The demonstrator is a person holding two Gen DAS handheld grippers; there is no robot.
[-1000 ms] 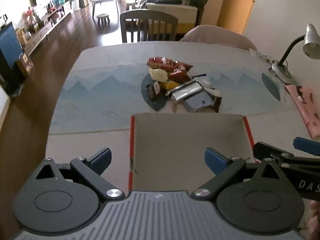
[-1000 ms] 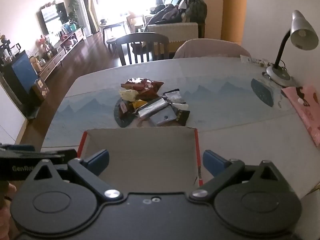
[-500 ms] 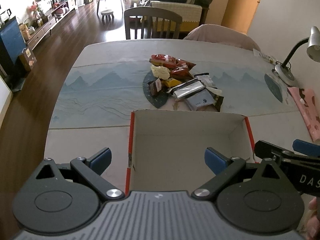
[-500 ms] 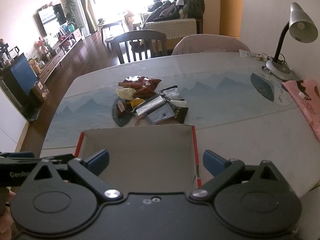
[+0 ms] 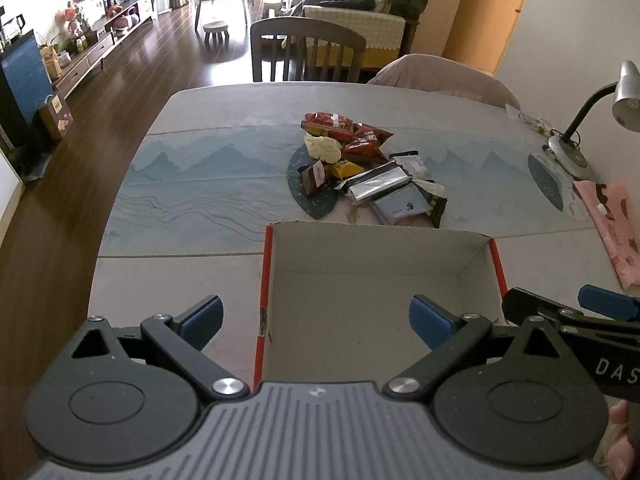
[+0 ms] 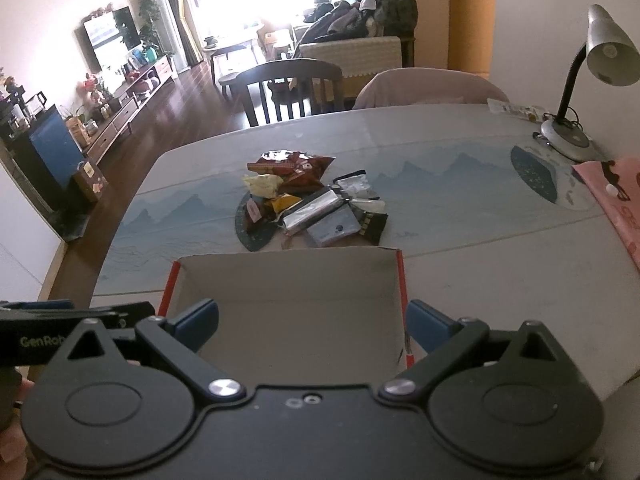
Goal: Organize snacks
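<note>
An open cardboard box (image 5: 376,280) stands on the table (image 5: 180,272), near its front edge. The box is shallow and rectangular, with a plain grey-white inside and red outer edges. Nothing lies in it; the bottom is bare.

The snacks (image 5: 360,168) lie in one loose pile on the table just behind the far wall of the box, not touching it as far as I can see. In the pile are two red crinkled foil bags (image 5: 344,128), a pale yellow crumpled packet (image 5: 322,148), a small orange-yellow wrapper (image 5: 346,168), a long shiny silver packet (image 5: 378,180), a flat grey-blue pouch (image 5: 400,206) and some dark wrappers. Part of the pile rests on a dark round patch printed on the tablecloth, which is smooth and shows pale blue mountains.

The left gripper (image 5: 316,314) hovers over the near left part of the box, its jaws spread wide and holding nothing. The right gripper (image 6: 312,320) hovers over the near right part, jaws also released and empty. The pads (image 6: 198,320) are blue and flat, on black arms.

A metal desk lamp (image 6: 600,56) with a bent neck stands at the far right of the table, and a pink cloth (image 6: 616,200) lies at the right edge.
</note>
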